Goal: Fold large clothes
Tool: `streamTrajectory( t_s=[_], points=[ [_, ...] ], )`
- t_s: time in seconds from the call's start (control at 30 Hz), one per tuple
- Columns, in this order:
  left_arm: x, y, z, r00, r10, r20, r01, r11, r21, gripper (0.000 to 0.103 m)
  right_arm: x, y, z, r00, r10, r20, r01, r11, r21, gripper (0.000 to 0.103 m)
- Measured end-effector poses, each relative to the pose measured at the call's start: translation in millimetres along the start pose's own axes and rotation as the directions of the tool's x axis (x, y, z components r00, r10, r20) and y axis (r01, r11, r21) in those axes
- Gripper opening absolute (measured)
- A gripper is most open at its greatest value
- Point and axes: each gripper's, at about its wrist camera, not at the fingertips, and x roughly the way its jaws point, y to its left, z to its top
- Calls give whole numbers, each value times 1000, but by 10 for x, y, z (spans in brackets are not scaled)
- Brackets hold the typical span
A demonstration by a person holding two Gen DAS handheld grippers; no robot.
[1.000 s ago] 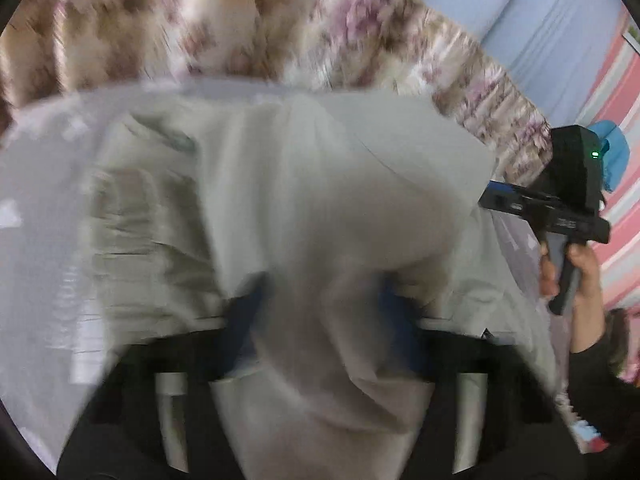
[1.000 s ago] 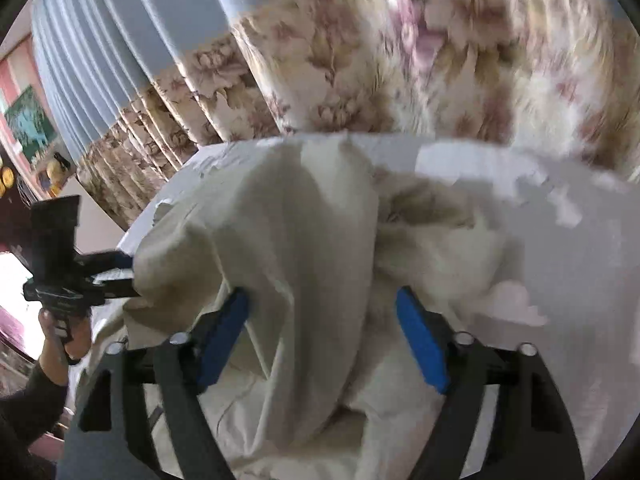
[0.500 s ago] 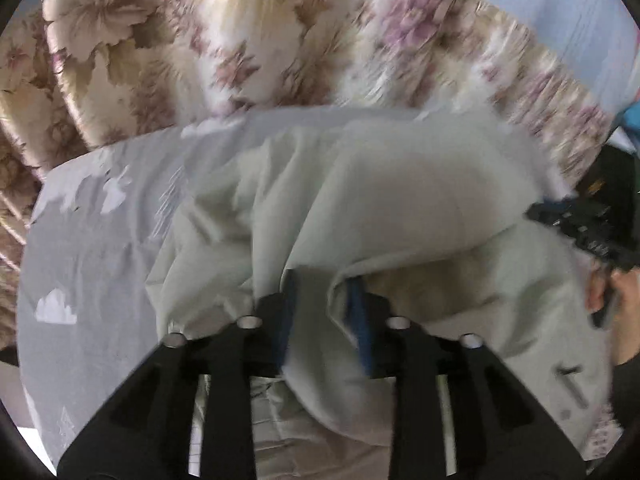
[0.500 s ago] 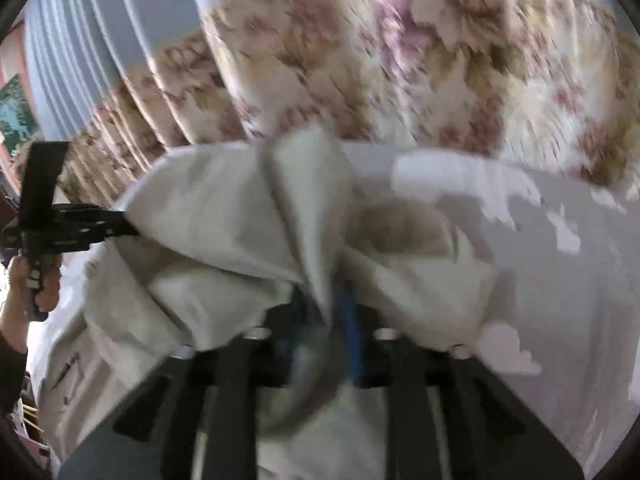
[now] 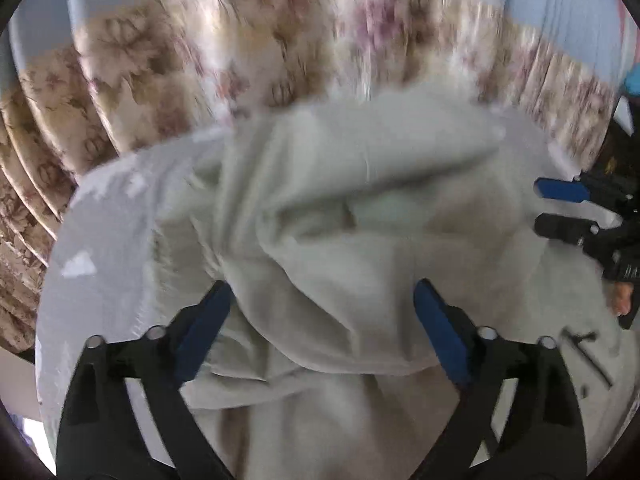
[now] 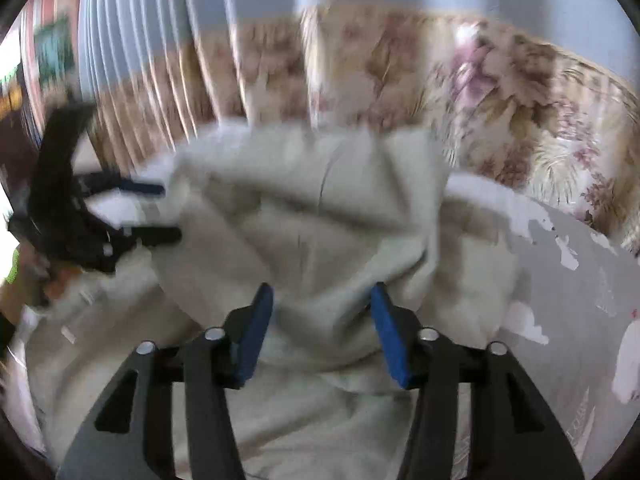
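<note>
Garment (image 5: 344, 208), pale grey-green and bulky, lay heaped on the grey table cover (image 5: 100, 240), one flap doubled over toward twelve o'clock, so a first fold looked done and flattening remained. Left gripper (image 5: 322, 316) had just been opening, jaws wide, cloth between but unpinched. Right gripper (image 6: 322, 320) was also opening, jaws part-spread, pads clear of the cloth between them.

A home bedroom: floral curtains (image 5: 280, 52) hang behind a bed with a grey printed sheet (image 6: 580, 280).
</note>
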Motion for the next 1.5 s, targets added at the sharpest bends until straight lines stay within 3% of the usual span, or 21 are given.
streamTrajectory(
  t_s=[0.07, 0.13, 0.27, 0.3, 0.33, 0.4, 0.47, 0.53, 0.67, 0.73, 0.9, 0.97, 1.03, 1.07, 1.13, 1.2, 1.33, 1.43, 1.5],
  points=[
    [184, 20, -86, 998, -4, -64, 3, 1000, -16, 88, 206, 43, -133, 994, -71, -77, 65, 995, -76, 41],
    [253, 54, -137, 997, -26, -79, 24, 999, -31, 88, 259, -44, -197, 994, -39, -98, 35, 998, -43, 41],
    [22, 17, -133, 999, 29, -35, -30, 999, -45, 88, -59, 8, -110, 999, -31, -39, 32, 999, 6, 45],
    [-60, -1, -146, 999, 39, -15, -40, 998, -51, 93, -175, 38, -94, 1000, -28, -12, 28, 999, 18, 52],
    [-171, -18, -168, 998, 61, 11, -60, 996, -58, 97, -321, 80, -89, 999, -28, 21, 27, 999, 36, 66],
    [-416, -63, -238, 991, 112, 70, -107, 991, -79, 100, -539, 159, -104, 996, -55, 76, 50, 997, 60, 78],
    [-599, -101, -331, 989, 116, 95, -106, 989, -103, 100, -704, 248, -149, 991, -73, 110, 64, 995, 83, 79],
    [-704, -98, -413, 989, 111, 97, -98, 987, -128, 100, -818, 346, -195, 986, -112, 126, 99, 989, 111, 91],
    [-894, -108, -666, 986, 132, 104, -114, 979, -170, 100, -966, 444, -311, 975, -176, 136, 157, 978, 140, 93],
    [-950, -66, -764, 983, 155, 100, -134, 972, -191, 100, -1015, 470, -370, 970, -200, 135, 178, 971, 159, 99],
    [-1082, 119, -1040, 980, 181, 82, -154, 952, -265, 100, -1183, 508, -514, 955, -257, 152, 220, 950, 220, 100],
    [-1179, 194, -1184, 974, 209, 90, -175, 941, -288, 100, -1318, 538, -613, 933, -319, 165, 274, 929, 247, 100],
    [-1264, 244, -1330, 969, 227, 95, -190, 935, -299, 100, -1510, 551, -787, 921, -328, 210, 265, 923, 280, 100],
    [-1307, 280, -1428, 967, 235, 94, -198, 933, -301, 100, -1595, 508, -921, 931, -298, 211, 223, 922, 315, 100],
    [-1379, 358, -1640, 961, 262, 85, -225, 925, -306, 100, -1688, 418, -1170, 938, -293, 186, 206, 901, 382, 100],
    [-1404, 423, -1811, 962, 264, 74, -230, 923, -308, 100, -1742, 343, -1407, 928, -346, 138, 260, 867, 425, 100],
    [-1347, 477, -2117, 967, 252, 31, -231, 926, -299, 100, -1886, 298, -1813, 889, -455, 53, 386, 807, 447, 100],
    [-1342, 444, -2276, 968, 251, 17, -235, 927, -292, 100, -2015, 342, -1979, 878, -477, 41, 413, 798, 440, 100],
    [-1385, 364, -2348, 973, 229, 37, -209, 935, -286, 100, -2059, 361, -2048, 886, -461, 45, 398, 808, 435, 100]
  ],
)
